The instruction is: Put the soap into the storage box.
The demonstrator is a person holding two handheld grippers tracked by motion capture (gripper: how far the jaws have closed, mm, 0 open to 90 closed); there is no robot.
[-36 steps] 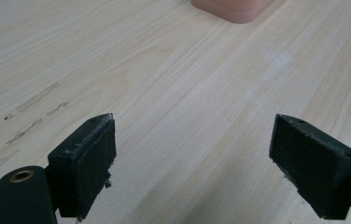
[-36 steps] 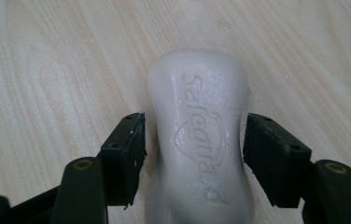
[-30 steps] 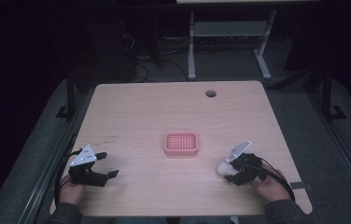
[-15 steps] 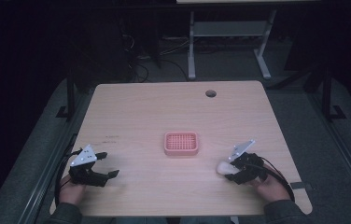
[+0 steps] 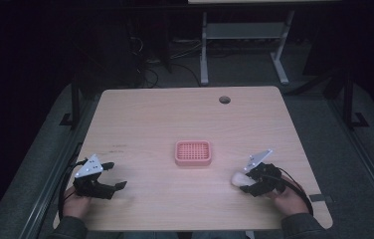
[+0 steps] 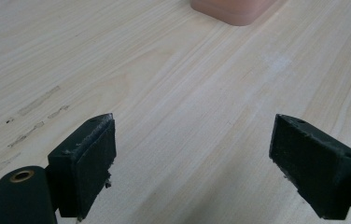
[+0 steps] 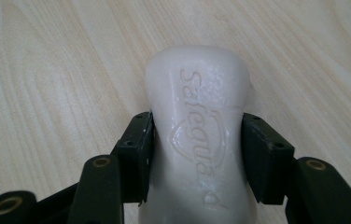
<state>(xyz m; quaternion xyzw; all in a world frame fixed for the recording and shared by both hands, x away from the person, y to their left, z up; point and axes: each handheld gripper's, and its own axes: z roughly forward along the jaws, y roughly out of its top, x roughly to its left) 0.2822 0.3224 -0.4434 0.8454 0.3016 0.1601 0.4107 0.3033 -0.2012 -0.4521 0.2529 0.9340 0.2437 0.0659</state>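
A light wooden table [image 5: 140, 124] with a small round hole [image 5: 224, 99] near its far edge is sitting in a dim room, seen from above. A person's two forearms are reaching in from the near edge, each hand holding a black two-jaw gripper.

At the centre of the table, a salmon-pink, rounded rectangular plastic soap dish with a gridded top [image 5: 193, 153] is resting flat, well apart from both grippers.

The right gripper [image 5: 246, 180] is sitting low over the near right part of the table, with a grey three-cornered plate on top of it. Its jaws are closing on a white, rounded bar of soap [image 5: 238, 179], which is sticking out toward the centre of the table. In the right gripper view, the right gripper [image 7: 197, 154] is pressing its two black pads against the bar's long sides, and the bar of soap [image 7: 197, 116] is showing the embossed word "Safeguard" on its top face. Whether the bar is touching the table cannot be told.

The left gripper [image 5: 115, 175] is sitting over the near left part of the table, pointing toward the centre. In the left gripper view, the left gripper [image 6: 192, 158] is standing wide open with only bare wood between its jaws, gripping nothing. A corner of the soap dish [image 6: 234, 9] is peeking in at the top of that view, and faint scuff marks [image 6: 33, 116] are marking the wood to the left.
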